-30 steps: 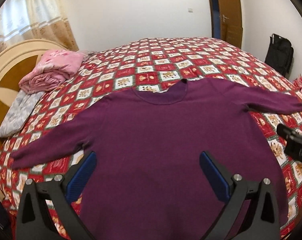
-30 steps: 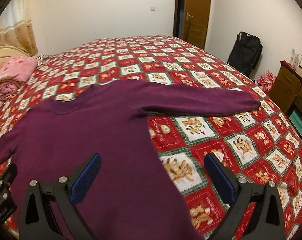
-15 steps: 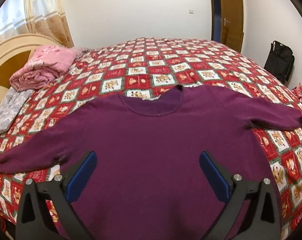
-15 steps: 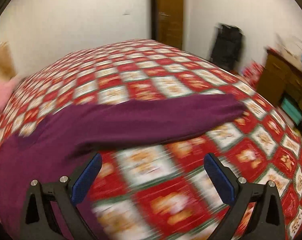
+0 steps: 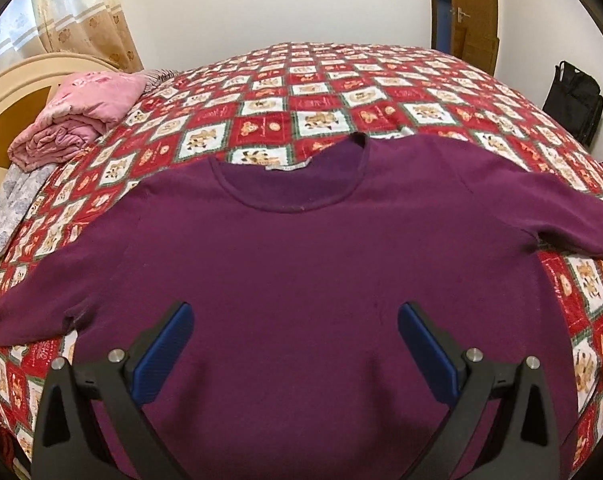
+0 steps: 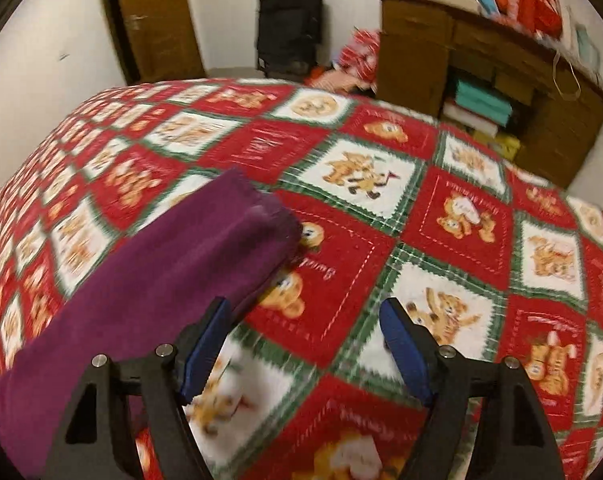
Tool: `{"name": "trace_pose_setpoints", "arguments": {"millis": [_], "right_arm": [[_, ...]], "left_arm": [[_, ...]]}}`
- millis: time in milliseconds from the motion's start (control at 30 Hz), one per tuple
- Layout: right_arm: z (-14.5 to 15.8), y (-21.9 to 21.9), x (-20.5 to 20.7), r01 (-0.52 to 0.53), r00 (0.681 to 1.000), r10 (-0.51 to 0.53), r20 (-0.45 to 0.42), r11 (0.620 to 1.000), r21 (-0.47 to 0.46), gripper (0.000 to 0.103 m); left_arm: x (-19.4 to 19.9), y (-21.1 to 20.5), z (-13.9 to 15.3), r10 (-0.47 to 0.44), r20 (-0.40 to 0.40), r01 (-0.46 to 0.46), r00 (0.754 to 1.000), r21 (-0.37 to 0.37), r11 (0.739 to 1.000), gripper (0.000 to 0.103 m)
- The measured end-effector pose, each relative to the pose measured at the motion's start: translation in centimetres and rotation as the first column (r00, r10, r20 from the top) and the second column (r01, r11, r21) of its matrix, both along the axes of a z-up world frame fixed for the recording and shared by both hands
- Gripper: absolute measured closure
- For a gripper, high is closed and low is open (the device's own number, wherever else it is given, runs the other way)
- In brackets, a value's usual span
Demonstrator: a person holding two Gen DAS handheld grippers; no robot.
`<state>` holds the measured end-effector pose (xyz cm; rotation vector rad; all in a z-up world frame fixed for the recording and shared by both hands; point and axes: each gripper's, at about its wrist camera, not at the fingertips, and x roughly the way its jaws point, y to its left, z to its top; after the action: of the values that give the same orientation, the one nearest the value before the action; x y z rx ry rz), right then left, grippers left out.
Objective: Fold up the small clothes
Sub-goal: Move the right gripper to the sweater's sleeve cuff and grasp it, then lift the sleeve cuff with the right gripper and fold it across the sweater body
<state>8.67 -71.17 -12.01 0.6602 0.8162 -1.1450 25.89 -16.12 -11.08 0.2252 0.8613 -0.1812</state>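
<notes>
A purple long-sleeved sweater (image 5: 301, 264) lies flat, front up, on the bed with both sleeves spread out. My left gripper (image 5: 295, 348) is open and empty, hovering over the sweater's lower body. In the right wrist view the sweater's right sleeve (image 6: 173, 276) runs from lower left up to its cuff near the middle. My right gripper (image 6: 301, 344) is open and empty, just right of the sleeve near the cuff, above the bedspread. Its left finger is at the sleeve's edge.
The bed has a red, white and green teddy-bear quilt (image 5: 341, 92). Folded pink blankets (image 5: 81, 120) and a grey cloth (image 5: 9, 216) lie at the headboard side. A black bag (image 6: 289, 24) and a wooden cabinet (image 6: 481, 80) stand beyond the bed.
My right gripper has swung right along the sleeve to its cuff and moved closer to the bed. My left gripper has drawn a little nearer the sweater's body. Both stayed open.
</notes>
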Motion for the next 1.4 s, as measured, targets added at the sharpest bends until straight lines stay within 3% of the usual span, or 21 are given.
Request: {"name": "trace_pose_setpoints", "arguments": {"millis": [200,300,367,433,567,667,733,800,867,900,1067,1133,1167,1233,1300,1400], "right_arm": [[-0.3,-0.4,2.2,-0.025,0.999,0.024,-0.042,0.999,-0.03,0.027],[-0.3,-0.1,2.2,-0.037,0.999,0.037,-0.02,0.998,-0.046,0.044],[-0.1,0.0,2.4,-0.06,0.998,0.06,0.009,0.997,-0.041,0.073],[0.3,0.1,2.1,-0.076,0.994,0.076,0.084,0.997,-0.011,0.088],[1.0,0.4,1.7,-0.079,0.983,0.08,0.164,0.997,-0.009,0.088],[0.2,-0.7,1.0,-0.075,0.964,0.053,0.262,0.995,0.073,0.086],[-0.9,-1.6,0.5,-0.064,0.944,0.014,0.33,0.988,0.141,0.075],[-1.0,-1.7,-0.3,-0.066,0.915,0.002,0.404,0.987,0.145,0.069],[-1.1,-1.8,-0.6,-0.087,0.884,0.005,0.467,0.984,0.154,0.05],[-1.2,-1.9,-0.7,-0.088,0.866,-0.005,0.5,0.983,0.162,0.047],[-1.2,-1.8,0.5,-0.068,0.893,0.004,0.45,0.99,0.126,0.047],[-1.0,-1.4,1.5,-0.07,0.929,0.033,0.368,0.994,0.088,0.053],[-0.9,-1.2,1.6,-0.07,0.947,0.045,0.319,0.995,0.067,0.067],[-0.9,-0.9,2.1,-0.083,0.969,0.074,0.236,0.996,0.026,0.085],[-0.8,-1.1,1.4,-0.104,0.958,0.09,0.271,0.994,0.037,0.094],[0.5,-0.7,0.5,-0.109,0.95,0.097,0.297,0.994,0.024,0.096]], "left_arm": [[0.5,0.4,-0.3,0.01,-0.006,-0.01,1.0,0.005,1.0,0.0],[0.7,0.8,-0.3,0.014,-0.012,-0.014,1.0,-0.006,1.0,0.0],[0.8,0.8,-0.3,0.009,-0.015,-0.009,1.0,-0.003,1.0,0.0],[0.7,0.9,-0.3,0.004,-0.014,-0.004,1.0,-0.003,1.0,0.0],[0.7,1.3,-0.2,0.009,-0.011,-0.009,1.0,-0.013,1.0,0.0],[0.9,1.8,-0.3,0.02,-0.018,-0.02,1.0,-0.017,1.0,0.0],[0.9,2.0,-0.4,0.025,-0.024,-0.026,0.999,-0.022,0.999,0.0],[1.0,2.1,-0.5,0.028,-0.025,-0.029,0.999,-0.022,0.999,0.0],[1.1,2.2,-0.6,0.03,-0.025,-0.031,0.999,-0.02,0.999,0.0],[1.1,2.2,-0.7,0.031,-0.027,-0.032,0.999,-0.021,0.999,0.0],[1.3,2.1,-1.1,0.032,-0.044,-0.033,0.999,-0.027,0.999,0.0],[1.2,1.9,-1.3,0.029,-0.046,-0.03,0.999,-0.024,0.999,0.0],[1.2,1.9,-1.3,0.028,-0.047,-0.029,0.999,-0.023,0.999,0.0],[1.2,1.9,-1.3,0.024,-0.049,-0.024,0.999,-0.015,1.0,0.0],[1.2,2.0,-1.4,0.023,-0.046,-0.024,0.999,-0.006,1.0,0.0],[1.2,2.5,-1.4,0.036,-0.049,-0.035,0.998,0.015,0.999,0.0]]}}
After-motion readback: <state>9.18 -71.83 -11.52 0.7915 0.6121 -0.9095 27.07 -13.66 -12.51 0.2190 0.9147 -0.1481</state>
